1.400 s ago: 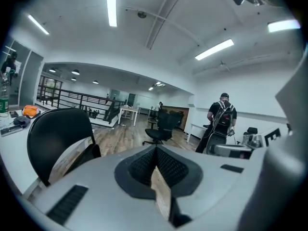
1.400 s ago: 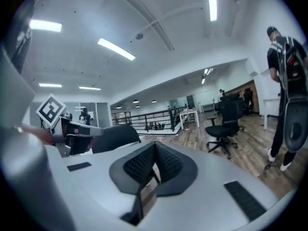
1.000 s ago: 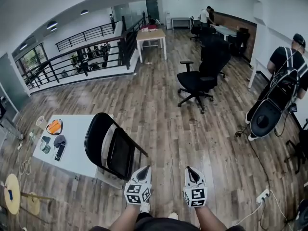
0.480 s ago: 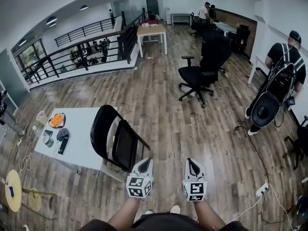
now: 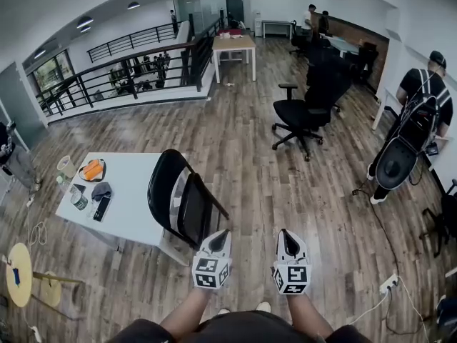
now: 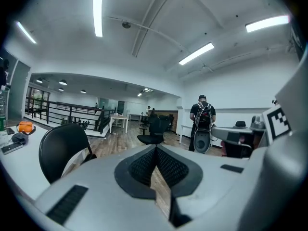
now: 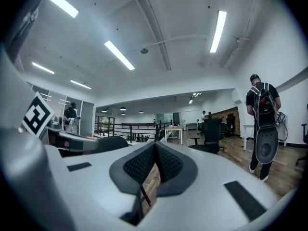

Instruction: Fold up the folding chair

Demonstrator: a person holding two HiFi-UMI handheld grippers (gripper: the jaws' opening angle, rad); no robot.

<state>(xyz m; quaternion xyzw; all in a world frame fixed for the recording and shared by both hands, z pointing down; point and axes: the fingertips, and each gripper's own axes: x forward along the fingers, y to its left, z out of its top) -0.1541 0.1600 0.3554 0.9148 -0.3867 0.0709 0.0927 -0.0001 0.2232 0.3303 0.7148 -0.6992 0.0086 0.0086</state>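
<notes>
A black folding chair (image 5: 182, 200) stands unfolded on the wood floor beside a white table, just ahead and left of my hands. Its round backrest (image 6: 62, 150) shows at the left of the left gripper view and low at the left (image 7: 113, 143) of the right gripper view. My left gripper (image 5: 218, 240) is shut and holds nothing, a short way right of the chair's seat. My right gripper (image 5: 288, 241) is shut too, empty, farther right over bare floor. Both point forward, side by side, and neither touches the chair.
The white table (image 5: 132, 191) carries an orange object (image 5: 93, 169) and small dark items. A black office chair (image 5: 303, 116) stands ahead. A person with a backpack (image 5: 414, 120) stands at the right. A railing (image 5: 114, 84) runs along the far left.
The view has moved forward and the chair and table lie closer and more central. Both grippers have risen a little in the picture and stay shut.
</notes>
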